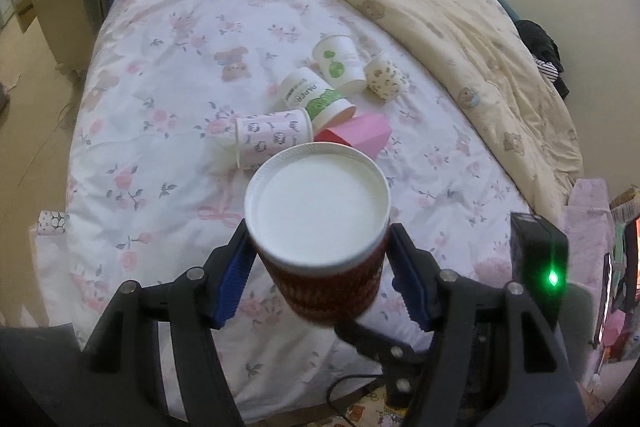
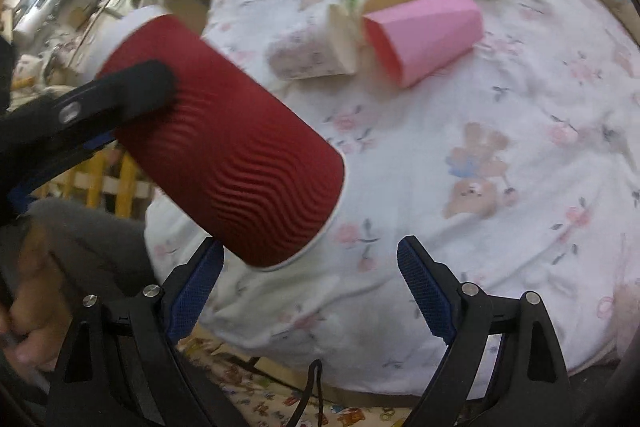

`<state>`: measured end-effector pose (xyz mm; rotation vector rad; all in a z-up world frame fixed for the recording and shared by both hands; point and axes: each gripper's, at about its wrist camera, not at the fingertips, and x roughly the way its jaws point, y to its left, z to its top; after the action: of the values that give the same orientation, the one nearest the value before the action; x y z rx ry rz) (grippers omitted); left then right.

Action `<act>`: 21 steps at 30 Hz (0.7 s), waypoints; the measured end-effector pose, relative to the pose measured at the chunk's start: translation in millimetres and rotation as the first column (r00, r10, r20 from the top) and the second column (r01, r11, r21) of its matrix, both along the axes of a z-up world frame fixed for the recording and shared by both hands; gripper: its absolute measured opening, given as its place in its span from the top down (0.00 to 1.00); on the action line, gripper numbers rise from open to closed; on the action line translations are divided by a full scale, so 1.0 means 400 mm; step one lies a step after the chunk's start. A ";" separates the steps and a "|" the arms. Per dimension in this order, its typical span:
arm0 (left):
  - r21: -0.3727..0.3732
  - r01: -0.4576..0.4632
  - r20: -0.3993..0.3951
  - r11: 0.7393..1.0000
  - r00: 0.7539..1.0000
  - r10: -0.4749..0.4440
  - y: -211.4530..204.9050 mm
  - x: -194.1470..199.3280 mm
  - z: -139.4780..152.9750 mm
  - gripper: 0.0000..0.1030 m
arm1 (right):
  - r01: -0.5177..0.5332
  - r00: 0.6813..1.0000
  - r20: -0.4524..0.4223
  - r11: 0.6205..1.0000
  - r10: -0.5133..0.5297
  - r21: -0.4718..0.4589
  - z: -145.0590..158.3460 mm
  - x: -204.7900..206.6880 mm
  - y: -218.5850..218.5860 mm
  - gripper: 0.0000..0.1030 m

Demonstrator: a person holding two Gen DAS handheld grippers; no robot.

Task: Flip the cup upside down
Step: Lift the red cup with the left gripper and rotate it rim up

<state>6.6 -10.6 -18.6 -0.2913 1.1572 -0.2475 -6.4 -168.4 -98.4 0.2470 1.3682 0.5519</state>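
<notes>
Two blue pads of the left tool (image 1: 320,263) pinch the red cup (image 1: 324,283) just under its white lid (image 1: 318,203), holding it aloft over the bed (image 1: 160,147) for turning. From the right wrist, the cup lies tilted, probably mid-flip; the right tool (image 2: 310,291) gapes empty below, with bare sheet between it and the pink cup (image 2: 424,31).

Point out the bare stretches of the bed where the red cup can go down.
Free: the flowered sheet in front of the open right gripper, below the pink paper cup. Crowded: the far cluster of the pink cup and four lying paper cups. The left gripper holds the red ribbed cup.
</notes>
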 end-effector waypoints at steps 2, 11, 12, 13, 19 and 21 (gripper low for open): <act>-0.007 0.011 -0.002 1.000 1.000 -0.011 -0.005 -0.002 0.003 0.40 | 0.016 1.000 0.007 1.000 -0.015 -0.027 -0.001 0.004 -0.007 0.12; 0.060 -0.009 0.018 0.998 1.000 0.008 0.006 0.008 0.008 0.41 | 0.111 0.994 0.011 0.993 -0.111 -0.034 0.015 0.016 -0.077 0.12; 0.090 -0.013 0.029 0.996 1.000 0.010 0.004 0.012 0.011 0.40 | 0.140 0.990 0.024 0.990 -0.140 -0.031 0.025 0.013 -0.098 0.12; 0.120 -0.014 0.037 0.993 0.999 0.009 -0.001 0.016 0.013 0.41 | 0.183 0.983 0.038 0.983 -0.182 -0.029 0.036 0.017 -0.125 0.12; 0.187 0.032 -0.005 0.982 0.999 -0.032 -0.074 0.035 -0.032 0.40 | 0.370 0.928 0.070 0.928 -0.367 -0.034 0.070 0.021 -0.272 0.12; 0.229 0.042 -0.009 0.973 0.999 -0.041 -0.114 0.041 -0.058 0.40 | 0.406 0.913 0.053 0.913 -0.405 -0.030 0.063 0.018 -0.309 0.12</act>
<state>23.0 -56.1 -41.6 -0.0643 1.1844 -0.1479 1.0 -292.2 -73.0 0.4709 1.2360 0.1799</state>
